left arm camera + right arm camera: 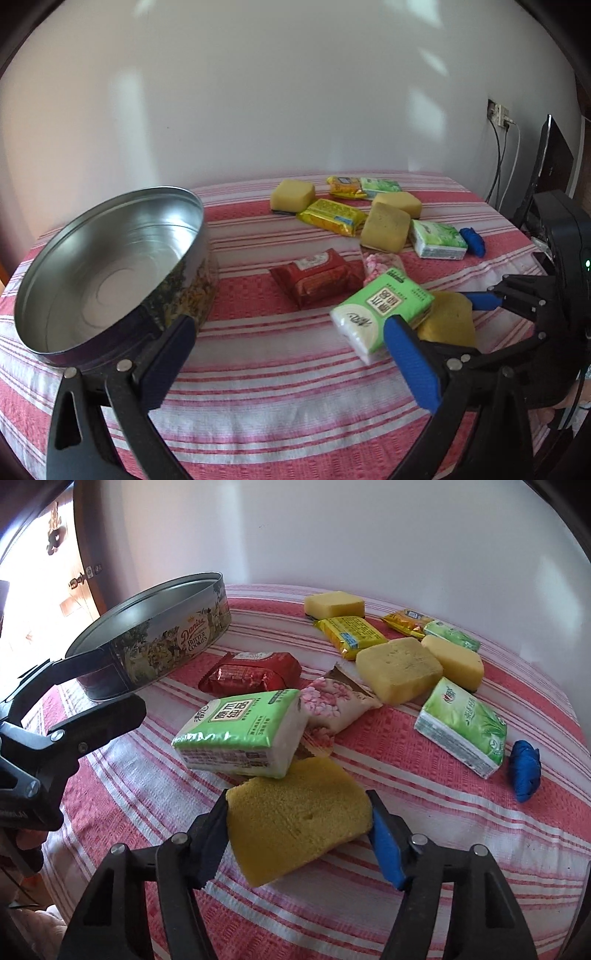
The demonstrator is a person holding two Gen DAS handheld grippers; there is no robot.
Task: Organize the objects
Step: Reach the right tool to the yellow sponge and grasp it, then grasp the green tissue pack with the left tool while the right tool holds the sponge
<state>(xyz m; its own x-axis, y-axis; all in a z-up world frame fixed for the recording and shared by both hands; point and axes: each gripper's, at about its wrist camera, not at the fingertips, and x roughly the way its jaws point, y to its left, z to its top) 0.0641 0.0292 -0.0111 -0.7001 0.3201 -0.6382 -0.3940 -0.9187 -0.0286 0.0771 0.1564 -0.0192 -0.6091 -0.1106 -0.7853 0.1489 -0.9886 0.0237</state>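
Note:
My left gripper (284, 350) is open; its left finger (168, 363) rests against the wall of the round cookie tin (110, 266), which is tilted and empty inside. In the right wrist view the left gripper's upper finger (81, 668) lies over the tin's rim (155, 594). My right gripper (299, 827) is shut on a yellow sponge (295, 816), just above the cloth. A green tissue pack (240, 734) leans against the sponge; it also shows in the left wrist view (380, 314).
On the striped cloth (406, 849) lie a red pack (251, 672), a floral pack (332, 705), more yellow sponges (399, 668), yellow snack packs (351, 635), another green tissue pack (461, 727) and a blue bundle (524, 771). A white wall stands behind.

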